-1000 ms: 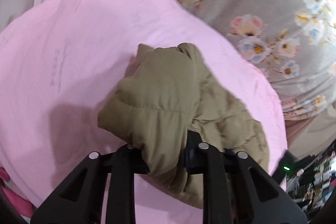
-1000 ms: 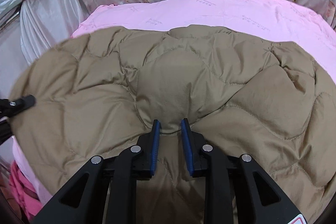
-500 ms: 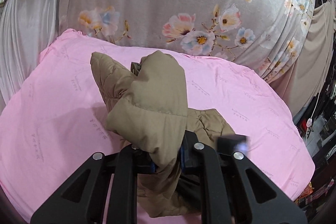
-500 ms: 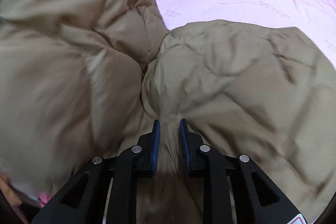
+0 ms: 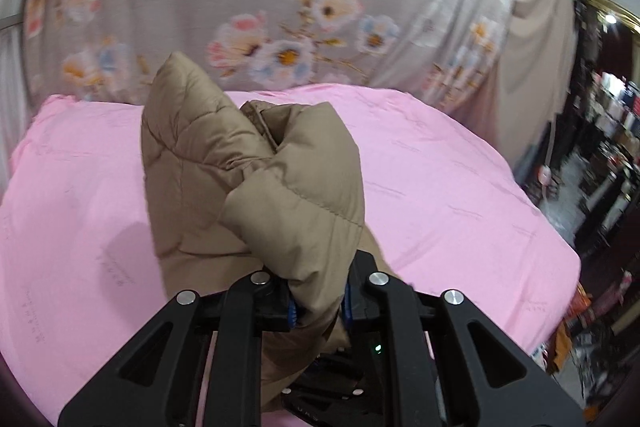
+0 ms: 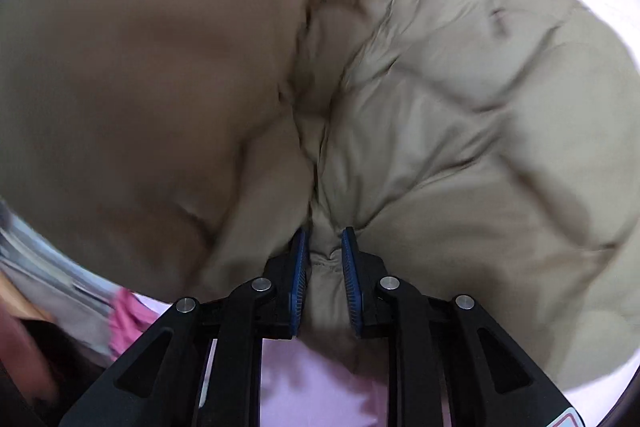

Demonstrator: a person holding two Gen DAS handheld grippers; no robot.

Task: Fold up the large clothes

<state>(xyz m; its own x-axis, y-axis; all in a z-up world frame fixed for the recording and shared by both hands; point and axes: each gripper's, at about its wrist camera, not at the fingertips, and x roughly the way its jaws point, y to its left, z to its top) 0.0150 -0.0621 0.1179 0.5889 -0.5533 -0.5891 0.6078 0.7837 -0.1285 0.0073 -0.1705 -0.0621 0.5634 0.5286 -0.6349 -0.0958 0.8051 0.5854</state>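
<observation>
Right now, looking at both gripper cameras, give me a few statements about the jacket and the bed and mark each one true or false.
1. The left gripper is shut on a bunched part of the tan puffer jacket. True.
2. The right gripper is open and holds nothing. False: its blue pads pinch a fold of the jacket.
3. The surface under the jacket is a pink sheet. True.
4. The fabric hanging behind the bed is plain white. False: the floral curtain is grey with flowers.
5. The jacket lies flat and neatly folded. False: it is crumpled, and the part in the left gripper is raised above the sheet.
</observation>
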